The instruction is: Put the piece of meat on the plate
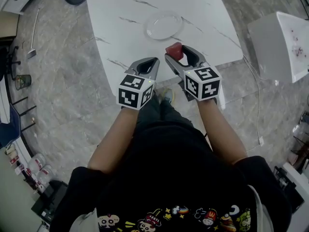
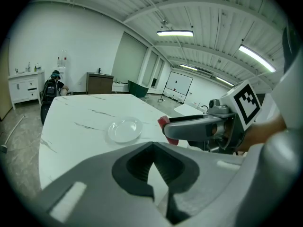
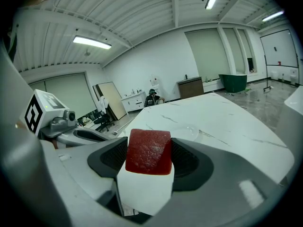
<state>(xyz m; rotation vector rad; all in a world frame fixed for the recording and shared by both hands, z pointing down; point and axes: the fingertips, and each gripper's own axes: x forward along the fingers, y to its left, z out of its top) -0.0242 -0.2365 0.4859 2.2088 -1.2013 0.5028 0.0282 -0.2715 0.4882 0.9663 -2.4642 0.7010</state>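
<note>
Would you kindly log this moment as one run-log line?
right gripper: shut on piece of meat | left gripper: shut, empty | plate: bare, ahead on table | placement: not yet done

The dark red, rough-surfaced square block of meat (image 3: 148, 151) is clamped upright between the jaws of the right gripper (image 1: 176, 52), held above the near edge of the white marble table (image 1: 120, 8). The small round clear glass plate (image 1: 164, 26) lies flat and empty farther back on the table, well apart from the meat.
</note>
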